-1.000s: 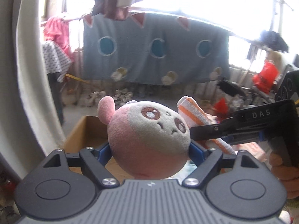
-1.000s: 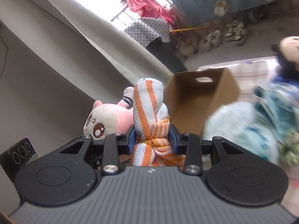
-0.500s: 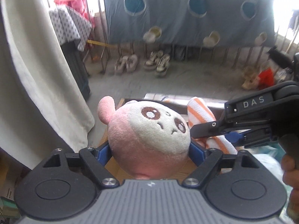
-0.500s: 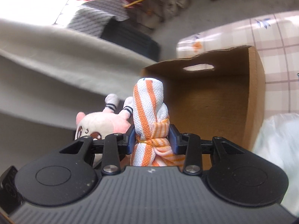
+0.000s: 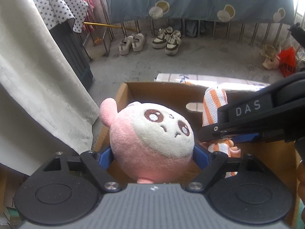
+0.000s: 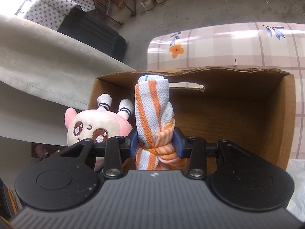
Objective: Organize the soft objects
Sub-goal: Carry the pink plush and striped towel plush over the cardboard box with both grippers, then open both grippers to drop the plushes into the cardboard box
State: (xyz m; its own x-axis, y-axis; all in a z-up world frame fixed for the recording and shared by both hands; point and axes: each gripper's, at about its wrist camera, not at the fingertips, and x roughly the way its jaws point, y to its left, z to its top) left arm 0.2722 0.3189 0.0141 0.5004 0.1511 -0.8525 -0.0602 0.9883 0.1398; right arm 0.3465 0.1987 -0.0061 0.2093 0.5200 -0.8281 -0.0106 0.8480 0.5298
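Both tongs full — plush (image 5: 152, 139) left (image 5: 152, 154), towel (image 6: 154, 118) right (image 6: 155, 140) — above box (image 6: 228, 118).

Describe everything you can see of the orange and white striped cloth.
The striped cloth is a woven-looking towel with orange and white stripes, rolled into a bundle and knotted near its lower end. It stands upright, clamped at the knot by the right gripper, over the open cardboard box. The pink plush hangs beside it.

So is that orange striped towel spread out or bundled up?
Bundled. The orange striped towel is rolled into a column and knotted near its base, gripped by the right tool over the cardboard box.
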